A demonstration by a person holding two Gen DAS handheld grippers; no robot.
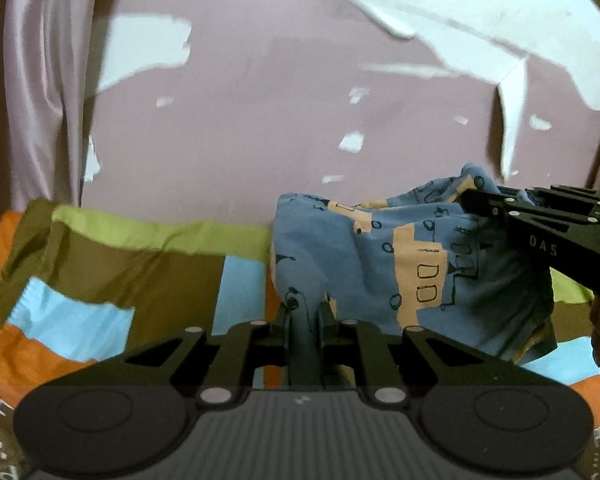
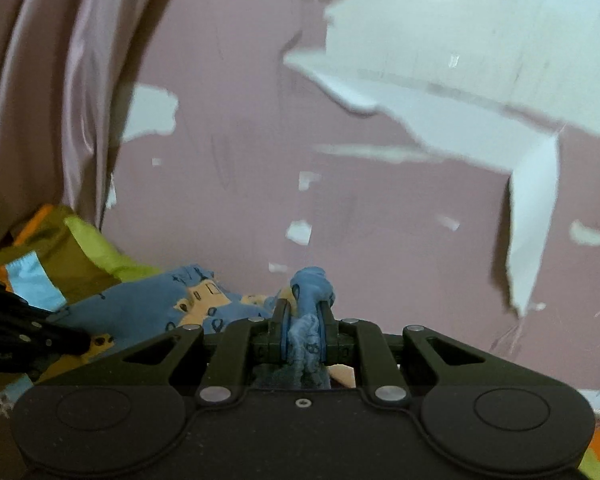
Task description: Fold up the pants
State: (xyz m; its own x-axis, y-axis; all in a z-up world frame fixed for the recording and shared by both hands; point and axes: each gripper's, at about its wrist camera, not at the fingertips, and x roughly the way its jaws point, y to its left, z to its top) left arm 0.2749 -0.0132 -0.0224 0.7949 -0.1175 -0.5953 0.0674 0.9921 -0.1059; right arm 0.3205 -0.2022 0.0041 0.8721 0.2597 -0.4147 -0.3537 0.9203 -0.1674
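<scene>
Obscuring most of the left wrist view's lower edge, the left black two-finger gripper point(image 1: 305, 320) hides the bedding beneath its housing; both views are blurred, and the pink wall with peeling white patches point(image 1: 240, 120) shows no sharp detail. The blue cotton pants with tan blocks and dark line drawings point(image 1: 380, 256) hang bunched between the two tools, above the patchwork bedspread of olive, orange, light blue and lime panels point(image 1: 112, 264). The left gripper is clenched on a fold of the pants directly ahead of its fingers. The right black two-finger gripper point(image 2: 303, 320) is likewise clamped on a twisted wad of the same cloth, which pokes up past its fingertips. Its far end is cut off by the left view's right edge. The pants' legs and waistband cannot be told apart.
</scene>
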